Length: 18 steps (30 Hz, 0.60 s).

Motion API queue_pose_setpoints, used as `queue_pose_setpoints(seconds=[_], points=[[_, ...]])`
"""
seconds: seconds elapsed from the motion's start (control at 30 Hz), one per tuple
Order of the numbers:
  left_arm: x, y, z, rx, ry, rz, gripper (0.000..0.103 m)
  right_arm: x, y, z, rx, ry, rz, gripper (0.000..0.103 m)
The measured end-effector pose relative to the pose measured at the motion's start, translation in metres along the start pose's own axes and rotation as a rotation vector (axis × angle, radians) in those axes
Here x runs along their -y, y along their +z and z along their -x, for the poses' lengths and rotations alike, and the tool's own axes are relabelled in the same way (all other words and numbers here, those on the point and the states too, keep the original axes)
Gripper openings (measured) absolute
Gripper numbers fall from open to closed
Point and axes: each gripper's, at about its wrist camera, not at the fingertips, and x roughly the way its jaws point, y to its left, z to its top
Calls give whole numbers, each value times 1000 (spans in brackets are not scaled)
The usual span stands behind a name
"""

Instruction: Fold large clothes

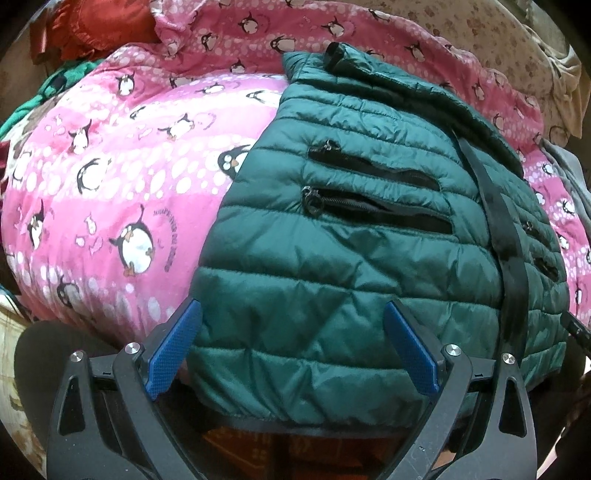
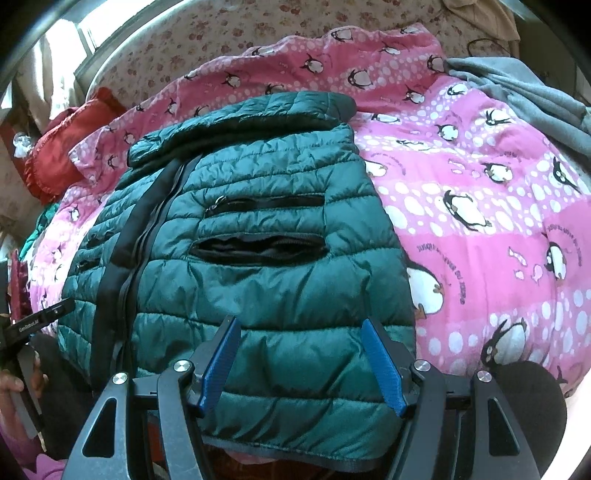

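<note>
A dark green quilted jacket (image 1: 332, 258) (image 2: 258, 280) lies flat on a pink penguin blanket (image 1: 110, 184) (image 2: 480, 221), front up, with its black zipper strip and open zip pockets showing. Its sleeves are folded in and the collar lies at the far end. My left gripper (image 1: 292, 308) is open over the jacket's near hem on the left side, blue pads (image 1: 173, 347) apart, nothing pressed between them. My right gripper (image 2: 300, 322) is open over the hem on the right side. The left gripper's tip (image 2: 37, 321) shows at the left edge of the right wrist view.
A red frilled pillow (image 1: 92, 33) (image 2: 55, 158) lies at the far left of the bed. A grey garment (image 2: 517, 92) is heaped at the far right, and a green cloth (image 1: 55, 88) at the left. A floral sheet (image 2: 221, 37) covers the bed beyond. A hand (image 2: 14, 384) holds the left tool.
</note>
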Motion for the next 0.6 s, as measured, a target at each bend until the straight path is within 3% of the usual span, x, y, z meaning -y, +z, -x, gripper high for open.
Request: queue_pose_setpoints(seconds=[0.17, 0.33, 0.6], points=[[-18, -3, 1, -26, -52, 70, 99, 2, -6, 3, -7, 1, 3, 66], [-48, -9, -4, -86, -133, 203, 99, 7, -11, 7, -7, -2, 0, 67], [-65, -18, -12, -118, -139, 269, 99, 26, -14, 8, -26, -9, -44, 72]])
